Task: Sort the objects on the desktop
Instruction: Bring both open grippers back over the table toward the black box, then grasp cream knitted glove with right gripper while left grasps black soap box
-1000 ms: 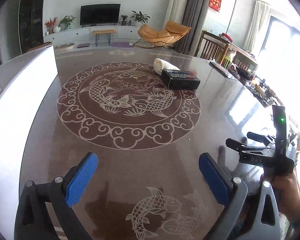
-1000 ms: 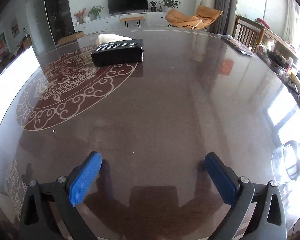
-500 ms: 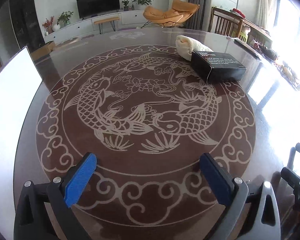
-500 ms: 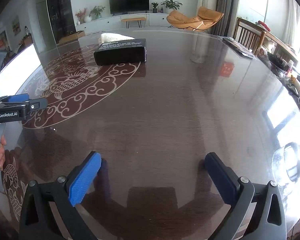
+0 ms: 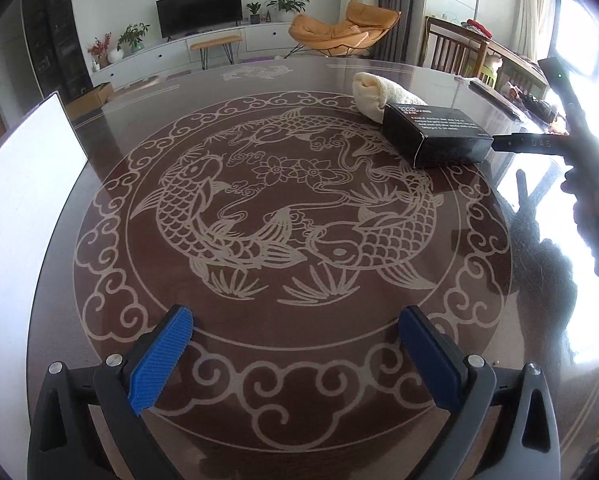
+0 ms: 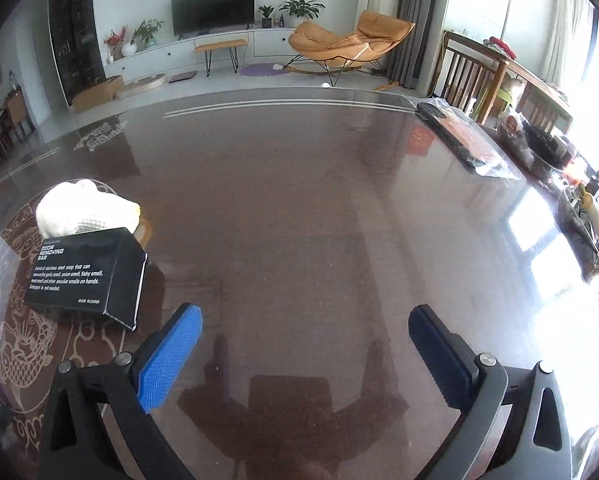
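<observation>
A black box with white print lies on the dark round table, over the fish pattern's right side. A rolled cream towel rests right behind it, touching it. My left gripper hovers open over the pattern's near rim, far short of both. In the right wrist view the black box and the towel sit at the left. My right gripper is open and empty, just right of the box. From the left wrist view its black finger reaches the box's right end.
A white board lies along the table's left edge. A flat dark packet in clear plastic sits at the far right of the table. Behind are wooden chairs, an orange lounge chair and a cluttered side table.
Both grippers have moved forward over the table. The right one swung in beside the black box, which is now close on its left. Neither has closed.
</observation>
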Available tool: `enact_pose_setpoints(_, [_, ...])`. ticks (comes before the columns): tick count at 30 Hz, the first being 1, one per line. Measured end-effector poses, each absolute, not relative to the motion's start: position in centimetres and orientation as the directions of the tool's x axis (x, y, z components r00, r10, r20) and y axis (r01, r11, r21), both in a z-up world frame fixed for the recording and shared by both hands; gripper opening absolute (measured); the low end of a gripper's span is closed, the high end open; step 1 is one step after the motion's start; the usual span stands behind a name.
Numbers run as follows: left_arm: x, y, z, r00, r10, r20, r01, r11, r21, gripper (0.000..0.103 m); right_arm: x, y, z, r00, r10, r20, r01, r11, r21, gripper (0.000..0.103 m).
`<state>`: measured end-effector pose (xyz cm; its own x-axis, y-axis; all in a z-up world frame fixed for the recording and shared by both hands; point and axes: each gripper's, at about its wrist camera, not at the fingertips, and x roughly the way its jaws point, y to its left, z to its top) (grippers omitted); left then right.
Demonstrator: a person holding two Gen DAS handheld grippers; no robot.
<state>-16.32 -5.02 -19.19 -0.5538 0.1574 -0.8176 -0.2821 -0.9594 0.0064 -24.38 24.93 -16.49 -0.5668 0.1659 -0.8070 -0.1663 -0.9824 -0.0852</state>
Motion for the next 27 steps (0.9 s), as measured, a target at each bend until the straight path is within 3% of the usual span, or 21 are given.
enact_pose_setpoints(2, [-16.3,-5.0,-19.2,-0.554,0.157,-0.818,-0.282,-0.959,0.006,0.103,-26.1,23.3,-17.1,-0.557,0.140,-0.818,-0.107,-0.990,-0.096,0.101])
enact_pose_setpoints(4, [-16.3,-5.0,-19.2,-0.554,0.157,-0.817,-0.282,-0.960,0.007,0.103,-26.1,20.2,-16.5,-0.617,-0.004,-0.787,0.061,-0.997,-0.042,0.090])
enact_pose_setpoints(7, [-16.4,-5.0,-19.3,-0.554,0.157,-0.817,-0.282,-0.959,0.007,0.103,-23.6,14.9,-15.6,-0.490,-0.429,-0.759,0.497,-0.853,0.160,0.088])
enact_pose_setpoints(8, [-16.4,-5.0,-19.3,-0.555,0.157,-0.817,-0.282,-0.959,0.007,0.103,-22.5,13.8,-15.3,-0.438,-0.496,-0.750,0.573,-0.797,0.192,0.088])
enact_pose_setpoints(12, [-16.4,-4.9,-19.2,-0.555,0.156,-0.817,-0.282,-0.960,0.008,0.103,-22.6,13.8,-14.6,-0.556,-0.310,-0.772,0.475,-0.880,0.011,0.090])
enact_pose_setpoints(23, [-16.4,-4.9,-19.3,-0.555,0.156,-0.817,-0.282,-0.960,0.008,0.103,-33.6,11.1,-16.6,-0.504,-0.116,-0.856,0.345,-0.936,-0.076,0.090])
enact_pose_setpoints(25, [-16.4,-4.9,-19.3,-0.555,0.156,-0.817,-0.281,-0.960,0.008,0.103,-34.4,10.9,-16.7,-0.499,-0.114,-0.859,0.329,-0.942,-0.065,0.082])
enact_pose_setpoints(27, [-16.4,-4.9,-19.3,-0.555,0.156,-0.817,-0.281,-0.960,0.007,0.103,-34.3,10.8,-16.6,-0.495,-0.150,-0.856,0.332,-0.943,-0.027,0.053])
